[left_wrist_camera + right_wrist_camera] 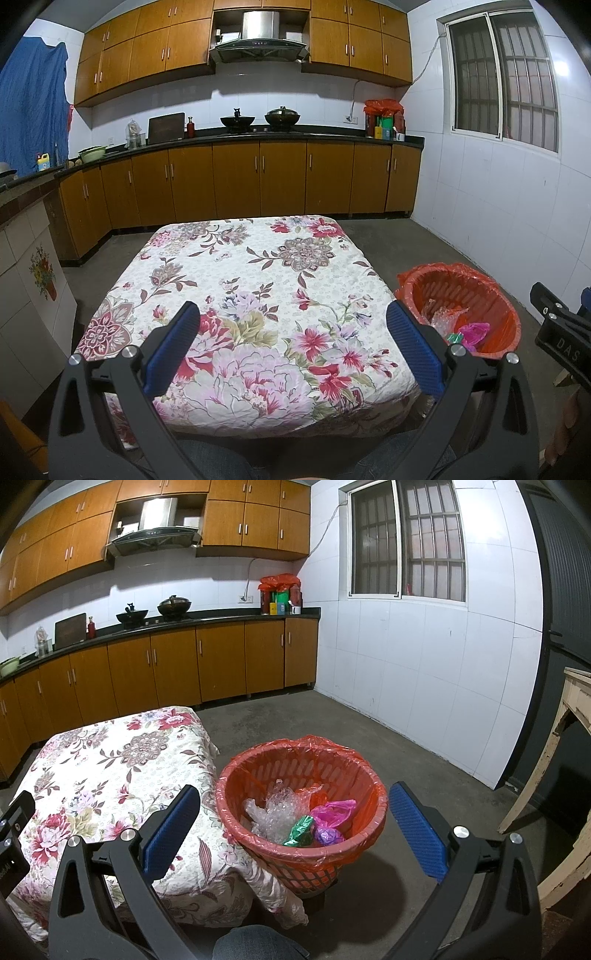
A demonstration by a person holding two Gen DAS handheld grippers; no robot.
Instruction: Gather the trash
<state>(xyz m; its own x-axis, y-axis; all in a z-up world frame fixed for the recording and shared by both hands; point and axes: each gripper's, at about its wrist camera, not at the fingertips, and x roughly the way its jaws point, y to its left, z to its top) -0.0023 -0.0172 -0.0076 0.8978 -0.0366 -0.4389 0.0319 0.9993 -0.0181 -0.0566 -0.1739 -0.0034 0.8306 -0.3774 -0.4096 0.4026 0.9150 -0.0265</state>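
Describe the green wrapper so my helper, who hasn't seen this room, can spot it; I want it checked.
Beside the floral-covered table stands a red basket lined with a red bag. Inside, the green wrapper lies between clear bubble wrap and a purple wrapper. It is the only shiny green piece there.

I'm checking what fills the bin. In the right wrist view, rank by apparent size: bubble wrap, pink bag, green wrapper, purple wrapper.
1. bubble wrap
2. pink bag
3. green wrapper and purple wrapper: look alike, unranked.
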